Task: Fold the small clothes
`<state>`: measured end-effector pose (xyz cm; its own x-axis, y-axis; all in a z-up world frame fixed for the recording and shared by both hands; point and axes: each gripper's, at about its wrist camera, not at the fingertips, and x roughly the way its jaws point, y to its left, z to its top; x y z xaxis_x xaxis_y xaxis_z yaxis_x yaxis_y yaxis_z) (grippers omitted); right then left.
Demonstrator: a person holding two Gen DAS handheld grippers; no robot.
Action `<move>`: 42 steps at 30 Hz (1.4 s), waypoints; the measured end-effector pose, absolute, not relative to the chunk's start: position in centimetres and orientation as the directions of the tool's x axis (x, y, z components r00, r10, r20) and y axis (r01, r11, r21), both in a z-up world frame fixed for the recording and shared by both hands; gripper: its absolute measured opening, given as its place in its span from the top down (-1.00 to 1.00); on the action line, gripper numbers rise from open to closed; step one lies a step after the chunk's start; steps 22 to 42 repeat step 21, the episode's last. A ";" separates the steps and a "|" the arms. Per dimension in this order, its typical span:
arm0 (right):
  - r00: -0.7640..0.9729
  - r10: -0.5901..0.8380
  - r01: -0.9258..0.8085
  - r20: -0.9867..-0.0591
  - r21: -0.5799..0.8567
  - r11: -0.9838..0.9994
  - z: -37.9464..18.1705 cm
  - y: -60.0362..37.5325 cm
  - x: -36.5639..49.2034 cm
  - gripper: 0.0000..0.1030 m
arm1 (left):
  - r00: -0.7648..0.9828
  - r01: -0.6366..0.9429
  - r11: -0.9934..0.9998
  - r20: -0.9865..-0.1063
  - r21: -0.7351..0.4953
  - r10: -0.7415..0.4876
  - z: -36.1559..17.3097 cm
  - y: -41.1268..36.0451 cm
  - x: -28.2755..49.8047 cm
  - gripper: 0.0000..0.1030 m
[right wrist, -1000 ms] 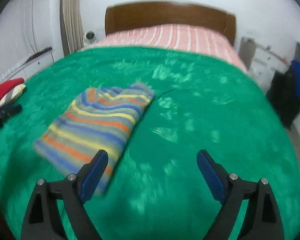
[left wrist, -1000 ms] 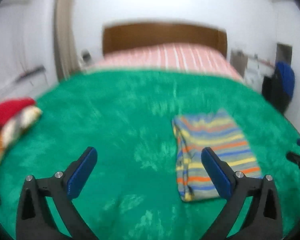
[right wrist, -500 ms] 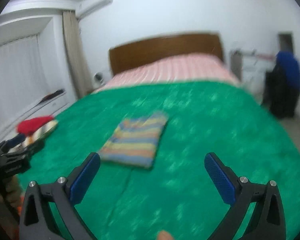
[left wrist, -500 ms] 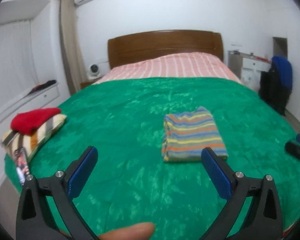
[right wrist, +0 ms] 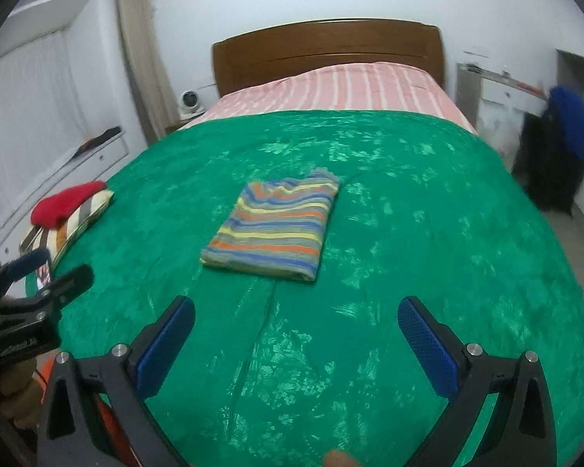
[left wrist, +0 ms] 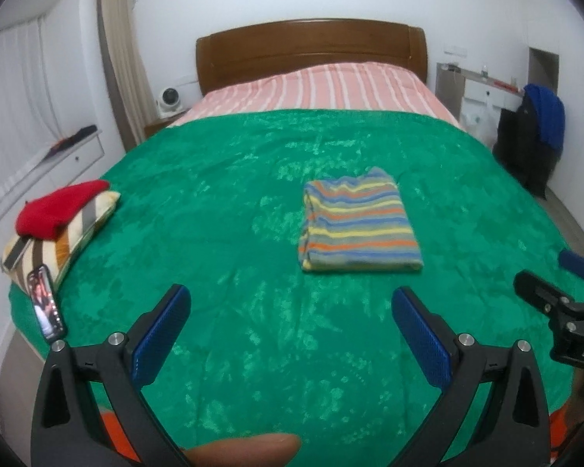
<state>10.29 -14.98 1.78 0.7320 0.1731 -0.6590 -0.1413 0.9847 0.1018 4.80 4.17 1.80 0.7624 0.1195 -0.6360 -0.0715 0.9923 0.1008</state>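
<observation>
A striped garment (left wrist: 358, 223), folded into a neat rectangle, lies flat on the green blanket (left wrist: 233, 202) in the middle of the bed. It also shows in the right wrist view (right wrist: 276, 223). My left gripper (left wrist: 290, 305) is open and empty, held back above the near edge of the bed. My right gripper (right wrist: 296, 313) is open and empty too, also well short of the garment. Each gripper shows at the edge of the other's view: the right one (left wrist: 556, 292) and the left one (right wrist: 39, 276).
A red folded garment (left wrist: 60, 208) sits on a striped pillow (left wrist: 70, 233) at the bed's left edge, with a phone (left wrist: 46, 309) beside it. A wooden headboard (left wrist: 311, 46) and pink striped sheet (left wrist: 319, 87) are at the far end. Dark and blue clothes (left wrist: 537, 132) hang at the right.
Both grippers have pulled back and up from the folded striped garment, which now lies farther away. The garment has not moved.
</observation>
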 end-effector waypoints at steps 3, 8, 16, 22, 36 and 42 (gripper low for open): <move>0.748 0.085 -0.111 -0.658 0.003 0.994 1.9 -14.2 9.9 -0.99 | 0.756 -0.065 0.994 -0.646 0.092 0.109 1.6 4.1 4.9 -1.00; 0.738 0.080 -0.108 -0.670 -0.001 0.994 1.9 -13.9 9.8 -0.99 | 0.750 -0.052 0.995 -0.655 0.082 0.094 1.4 4.2 5.0 -0.99; 0.708 0.082 -0.112 -0.701 0.003 0.994 0.3 -13.9 9.3 -0.99 | 0.753 -0.050 0.998 -0.655 0.043 0.066 1.1 4.5 4.6 -0.99; 0.716 0.096 -0.118 -0.692 0.016 0.993 0.7 -13.8 9.1 -0.99 | 0.757 -0.058 0.997 -0.649 0.042 0.071 1.2 4.5 4.7 -0.99; 0.716 0.096 -0.118 -0.692 0.016 0.993 0.7 -13.8 9.1 -0.99 | 0.757 -0.058 0.997 -0.649 0.042 0.071 1.2 4.5 4.7 -0.99; 0.716 0.096 -0.118 -0.692 0.016 0.993 0.7 -13.8 9.1 -0.99 | 0.757 -0.058 0.997 -0.649 0.042 0.071 1.2 4.5 4.7 -0.99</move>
